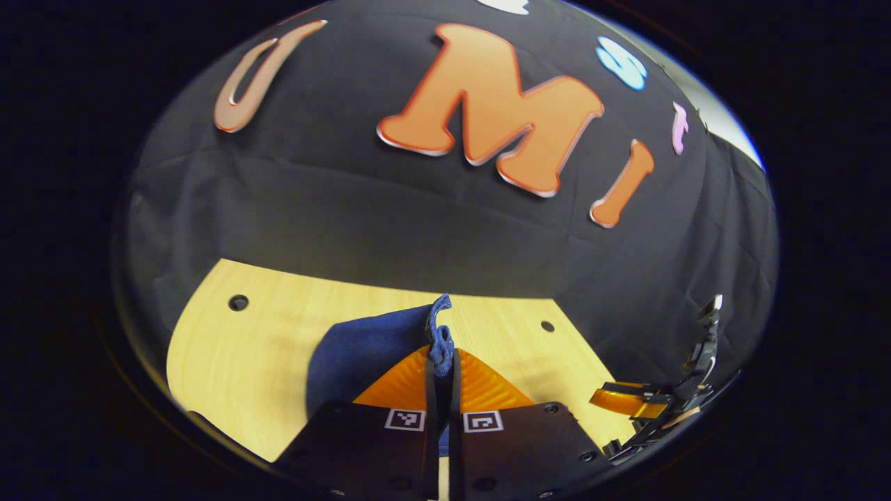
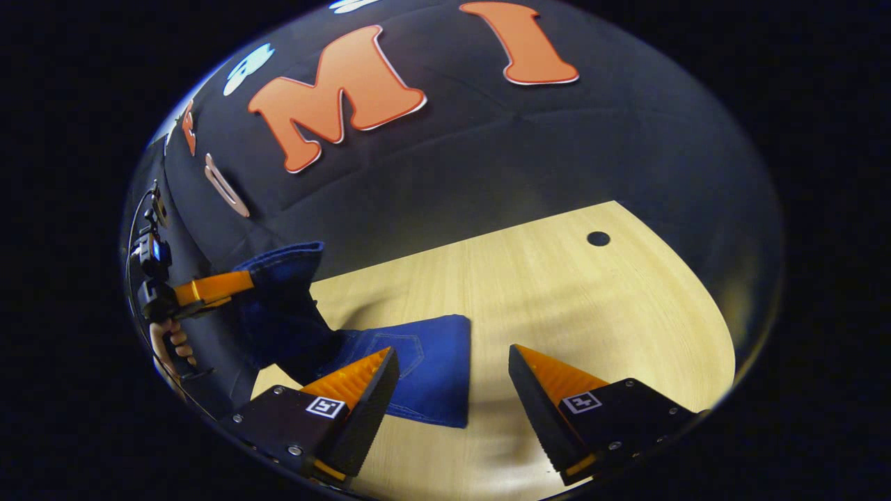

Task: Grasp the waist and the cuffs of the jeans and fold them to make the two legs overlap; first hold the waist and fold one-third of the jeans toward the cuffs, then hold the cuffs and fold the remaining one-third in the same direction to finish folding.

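On the wooden table [image 2: 557,278], jeans [image 2: 424,369] lie partly folded near the front edge, one end lifted off the surface. Left gripper [image 1: 440,362] clamped on a bunched edge of denim, raised. Right gripper [image 2: 452,396] hovers above the table, fingers spread wide, holding nothing; jeans beneath its left finger

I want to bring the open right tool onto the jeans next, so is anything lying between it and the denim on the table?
Nothing visible does. The right tool hangs open just above the jeans, with only bare table around. The left tool pinches a bunched edge, lifted at the far side.
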